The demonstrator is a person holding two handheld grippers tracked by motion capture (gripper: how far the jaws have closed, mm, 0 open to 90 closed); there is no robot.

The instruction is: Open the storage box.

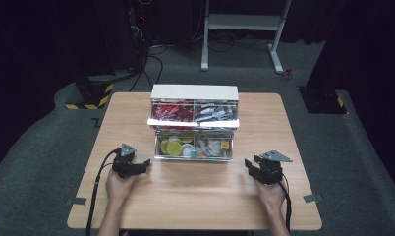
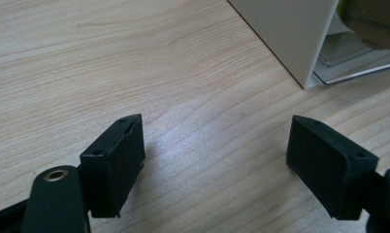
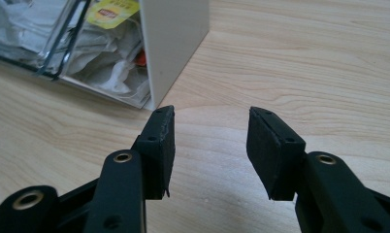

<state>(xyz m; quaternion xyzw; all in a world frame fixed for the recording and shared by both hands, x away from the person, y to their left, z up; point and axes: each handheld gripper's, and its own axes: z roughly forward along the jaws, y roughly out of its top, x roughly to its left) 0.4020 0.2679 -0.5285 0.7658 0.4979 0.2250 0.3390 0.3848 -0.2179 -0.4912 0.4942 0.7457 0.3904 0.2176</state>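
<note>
So the white two-tier organizer box (image 1: 194, 123) is sitting mid-bench (image 1: 136, 206), its clear lower drawer (image 1: 194, 146) sticking out toward the person with yellow discs and pale packets in it. The left gripper (image 1: 145, 164) is resting just off the drawer's left corner, jaws spread wide with nothing between them but bare wood. The right gripper (image 1: 250, 164) is hovering near the drawer's right corner, jaws sitting partly open and gripping nothing
</note>
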